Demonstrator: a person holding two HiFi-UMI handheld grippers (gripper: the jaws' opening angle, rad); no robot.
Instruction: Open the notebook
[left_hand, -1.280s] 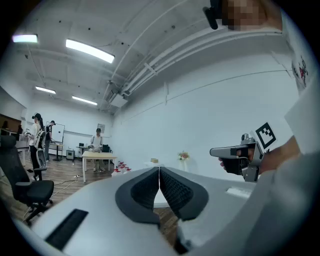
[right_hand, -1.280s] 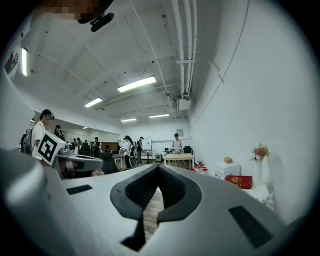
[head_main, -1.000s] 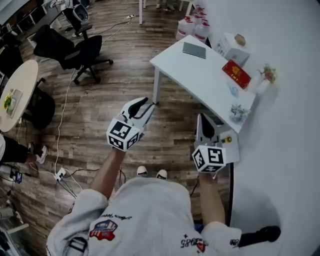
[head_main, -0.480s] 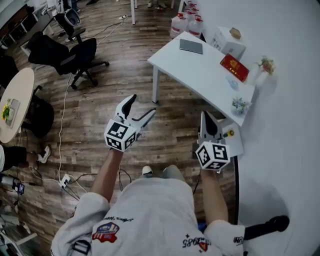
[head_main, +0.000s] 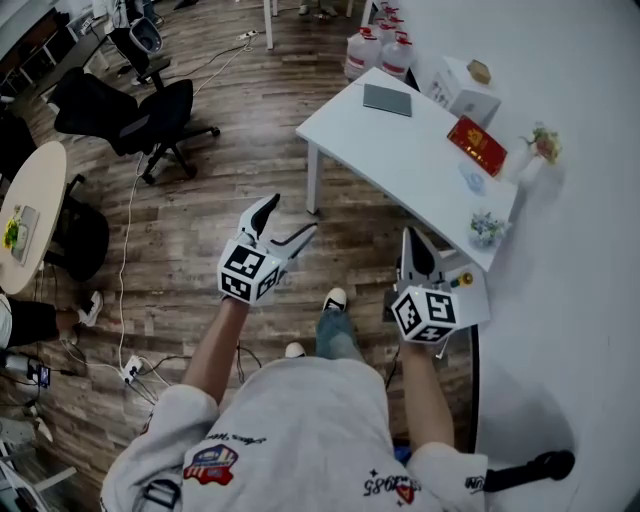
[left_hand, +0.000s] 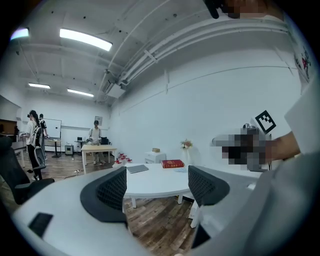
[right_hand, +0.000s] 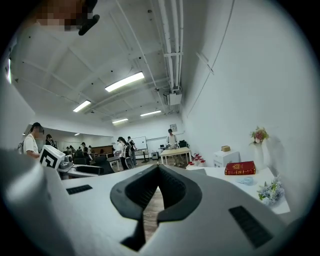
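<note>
Only the head view shows the left gripper (head_main: 290, 222) and right gripper (head_main: 412, 245) together, both short of the table (head_main: 400, 150). A red book (head_main: 476, 146) and a flat grey book (head_main: 387, 99) lie closed there, well apart from both; which one is the notebook I cannot tell. The gripper views alone show the jaws head-on: the left stands wide open over the floor with nothing between, and the right is closed on itself, empty, near the table's corner.
</note>
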